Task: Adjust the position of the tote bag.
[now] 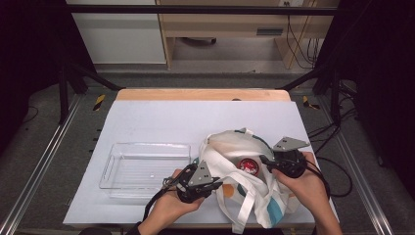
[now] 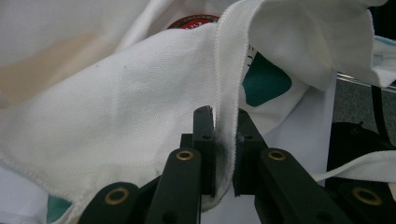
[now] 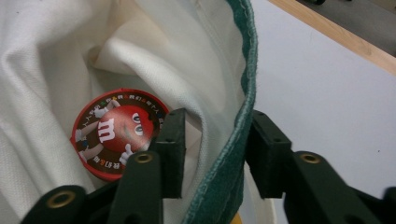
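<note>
A white cloth tote bag (image 1: 230, 147) with teal patches lies crumpled at the table's front right. Inside it sits a red M&M's cup (image 1: 248, 165), its printed lid (image 3: 114, 133) facing up. My left gripper (image 1: 219, 184) is at the bag's near-left side, shut on a stitched white hem (image 2: 226, 93) of the bag (image 2: 116, 93). My right gripper (image 1: 265, 160) is at the bag's right side. Its jaws straddle the green-trimmed rim (image 3: 247, 70) with a gap on each side, so the right gripper (image 3: 218, 116) is open. The cup's red rim (image 2: 191, 21) peeks over the cloth.
A clear plastic tray (image 1: 151, 145) stands empty left of the bag, close to my left hand. The white mat (image 1: 195, 117) covers the table, with a wooden edge (image 1: 200, 94) at the back. The bag's straps (image 1: 244, 205) trail toward the front edge.
</note>
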`<state>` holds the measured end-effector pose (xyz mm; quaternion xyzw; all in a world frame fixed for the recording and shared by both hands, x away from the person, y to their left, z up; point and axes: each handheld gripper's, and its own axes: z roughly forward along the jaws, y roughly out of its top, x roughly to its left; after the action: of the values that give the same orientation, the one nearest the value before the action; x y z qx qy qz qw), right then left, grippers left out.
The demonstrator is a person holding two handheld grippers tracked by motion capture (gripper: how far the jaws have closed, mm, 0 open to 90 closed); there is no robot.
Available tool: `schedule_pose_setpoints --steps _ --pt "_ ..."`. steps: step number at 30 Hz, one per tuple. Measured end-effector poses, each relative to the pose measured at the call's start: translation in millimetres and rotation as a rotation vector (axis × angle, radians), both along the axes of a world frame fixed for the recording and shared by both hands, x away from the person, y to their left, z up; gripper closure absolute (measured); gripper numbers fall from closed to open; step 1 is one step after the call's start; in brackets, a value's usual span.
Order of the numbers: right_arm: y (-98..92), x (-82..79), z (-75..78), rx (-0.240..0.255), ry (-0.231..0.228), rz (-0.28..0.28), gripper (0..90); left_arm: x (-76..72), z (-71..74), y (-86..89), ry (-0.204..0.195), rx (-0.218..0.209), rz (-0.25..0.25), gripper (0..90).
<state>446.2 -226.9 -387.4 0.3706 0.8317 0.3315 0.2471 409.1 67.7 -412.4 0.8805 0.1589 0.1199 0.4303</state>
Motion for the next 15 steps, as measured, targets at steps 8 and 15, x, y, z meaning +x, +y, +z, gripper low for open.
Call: schedule_pose_setpoints --steps 8,15 --pt "-2.6 -0.8 1.9 0.0 -0.025 -0.002 75.4 -1.9 -2.4 1.0 0.002 0.011 -0.009 83.1" --pt "-8.1 0.7 3.1 0.034 -0.036 -0.026 79.3 -2.9 -3.4 1.4 0.002 0.015 -0.012 83.9"
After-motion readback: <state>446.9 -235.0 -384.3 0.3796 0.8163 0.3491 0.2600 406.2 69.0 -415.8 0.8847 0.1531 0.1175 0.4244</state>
